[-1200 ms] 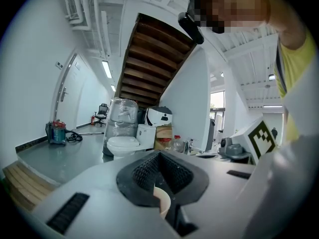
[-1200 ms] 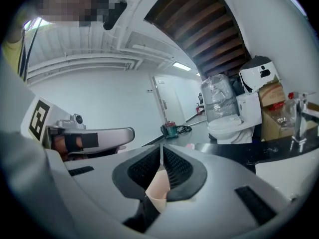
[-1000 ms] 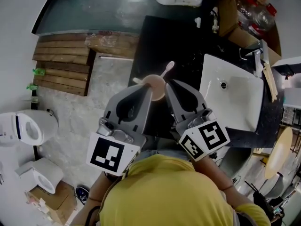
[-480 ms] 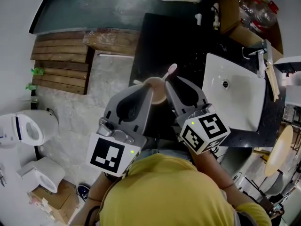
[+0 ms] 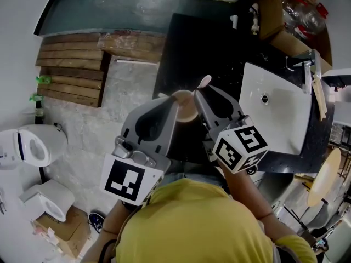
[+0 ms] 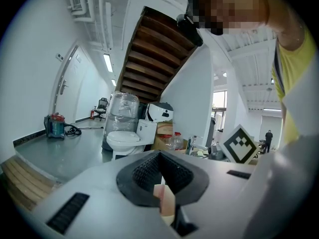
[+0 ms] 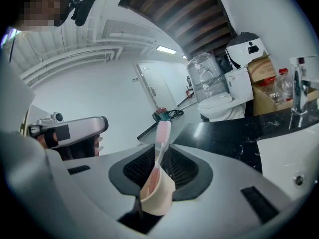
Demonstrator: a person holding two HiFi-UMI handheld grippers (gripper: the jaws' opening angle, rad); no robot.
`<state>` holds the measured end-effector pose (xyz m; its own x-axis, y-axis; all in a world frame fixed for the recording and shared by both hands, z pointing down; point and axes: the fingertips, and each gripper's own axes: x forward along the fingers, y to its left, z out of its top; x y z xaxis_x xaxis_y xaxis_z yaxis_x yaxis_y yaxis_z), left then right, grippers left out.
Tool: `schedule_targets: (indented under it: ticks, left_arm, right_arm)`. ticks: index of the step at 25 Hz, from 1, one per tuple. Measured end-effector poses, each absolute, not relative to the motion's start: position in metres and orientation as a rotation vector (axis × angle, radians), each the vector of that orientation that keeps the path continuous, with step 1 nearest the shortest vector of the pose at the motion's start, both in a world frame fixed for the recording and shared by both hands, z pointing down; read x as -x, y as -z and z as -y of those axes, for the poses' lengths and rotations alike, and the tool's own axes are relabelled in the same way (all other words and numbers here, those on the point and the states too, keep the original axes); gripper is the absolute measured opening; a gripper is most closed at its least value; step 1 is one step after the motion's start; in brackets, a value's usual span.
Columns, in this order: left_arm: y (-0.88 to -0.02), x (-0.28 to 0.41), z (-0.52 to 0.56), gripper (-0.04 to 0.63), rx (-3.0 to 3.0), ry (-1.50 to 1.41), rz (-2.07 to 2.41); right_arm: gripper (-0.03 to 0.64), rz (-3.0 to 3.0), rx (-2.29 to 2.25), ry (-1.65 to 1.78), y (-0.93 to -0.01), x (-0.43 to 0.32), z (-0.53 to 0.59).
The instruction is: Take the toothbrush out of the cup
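left gripper has its jaws pressed onto the cup from the cup's left. in the left gripper view only a thin pinkish slice of the cup wall shows, squeezed btwn the dark pads. right gripper comes in from the cup's right. in the right gripper view the cup sits tilted in the slot btwn its jaws, which are drawn in against the lower sides, so both claws are pinching the same cup. toothbrush is in the cup, not out yet: pink and white, handle down inside, head sticking up and leaning away past the rim. in the head view that head pokes out just beyond the right gripper's tips. the cup is held above the near left edge of the black counter, w/ the white sink off to the right, well apart from it. person in a yellow shirt fills the bottom of the head view. floor side: wooden planks at upper left and a white toilet at far left. cardboard boxes sit past the counter's far right end.
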<state>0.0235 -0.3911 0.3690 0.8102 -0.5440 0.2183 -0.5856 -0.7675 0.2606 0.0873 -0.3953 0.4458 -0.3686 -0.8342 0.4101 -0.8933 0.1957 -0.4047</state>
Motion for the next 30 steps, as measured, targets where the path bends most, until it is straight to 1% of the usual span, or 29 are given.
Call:
schedule_targets:
  ticks: [11, 12, 14, 22, 30]
  left_arm:
    - [-0.375, -0.018, 0.391, 0.009, -2.665, -0.200, 0.875]
    - [-0.374, -0.018, 0.391, 0.009, -2.664, -0.199, 0.876]
    - [-0.374, -0.017, 0.391, 0.009, -2.662, -0.195, 0.878]
    - [-0.372, -0.014, 0.386, 0.009, -2.663, -0.188, 0.892]
    - [-0.365, -0.007, 0.379, 0.009, -2.666, -0.170, 0.922]
  right_arm:
    - [0.083, 2.360, -1.687, -0.914, -0.452, -0.085, 0.402]
    - [0.080, 2.361, -1.687, -0.913, -0.452, -0.084, 0.402]
    - [0.054, 2.365, -1.685, -0.901, -0.450, -0.084, 0.402]
    - [0.041, 2.421, -1.658, -0.861, -0.441, -0.077, 0.399]
    - [0.035, 2.468, -1.606, -0.738, -0.426, -0.064, 0.394]
